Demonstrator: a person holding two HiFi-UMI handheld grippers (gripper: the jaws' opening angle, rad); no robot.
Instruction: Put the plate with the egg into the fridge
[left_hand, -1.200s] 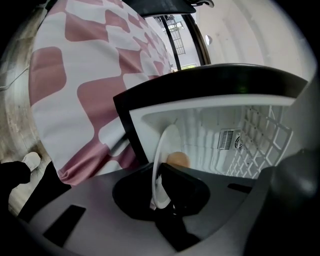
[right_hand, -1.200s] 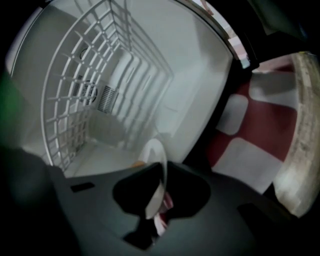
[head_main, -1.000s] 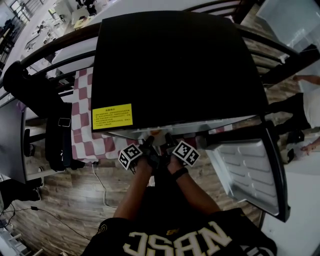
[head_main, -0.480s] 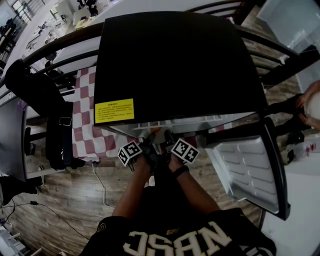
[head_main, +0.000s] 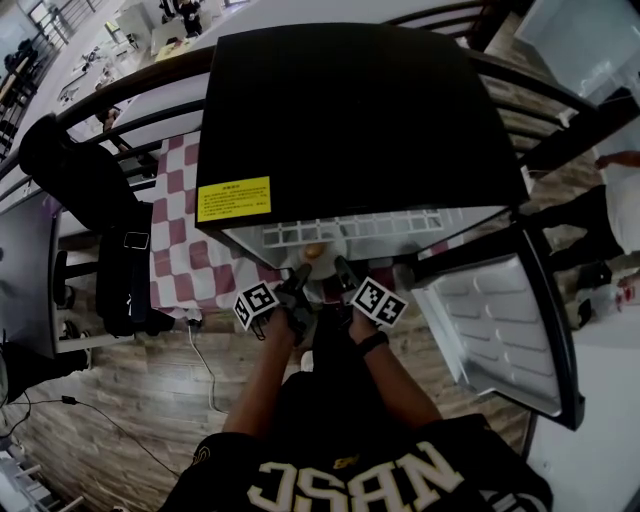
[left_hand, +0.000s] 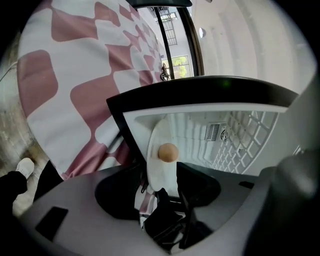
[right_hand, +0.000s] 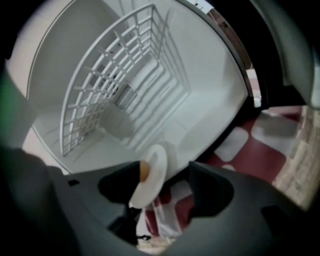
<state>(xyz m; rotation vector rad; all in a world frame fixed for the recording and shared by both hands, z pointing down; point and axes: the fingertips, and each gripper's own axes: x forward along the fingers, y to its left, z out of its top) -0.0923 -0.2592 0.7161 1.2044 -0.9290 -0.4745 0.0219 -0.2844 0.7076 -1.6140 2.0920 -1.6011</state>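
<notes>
A white plate (head_main: 318, 258) with a brown egg (head_main: 314, 252) lies at the front of the open black fridge (head_main: 350, 110). Both grippers reach to its near rim, the left gripper (head_main: 297, 283) and the right gripper (head_main: 345, 275). In the left gripper view the plate (left_hand: 159, 165) with the egg (left_hand: 168, 152) stands edge-on between the jaws of my left gripper (left_hand: 159, 184). In the right gripper view the plate (right_hand: 150, 175) sits near one jaw of my right gripper (right_hand: 165, 182), well apart from the other. Both pairs of jaws have just been opening and no longer press on the plate.
The fridge door (head_main: 500, 330) hangs open at the right. A wire shelf (head_main: 350, 228) spans the white inside above the plate. The fridge stands on a red-and-white checked cloth (head_main: 180, 250). A dark bag (head_main: 120, 280) hangs at the left; a person (head_main: 620, 200) stands far right.
The plate with the egg, almost hidden under the fridge's top edge before, now shows inside the opening. Both hands stayed about where they were. The person at the right has shifted.
</notes>
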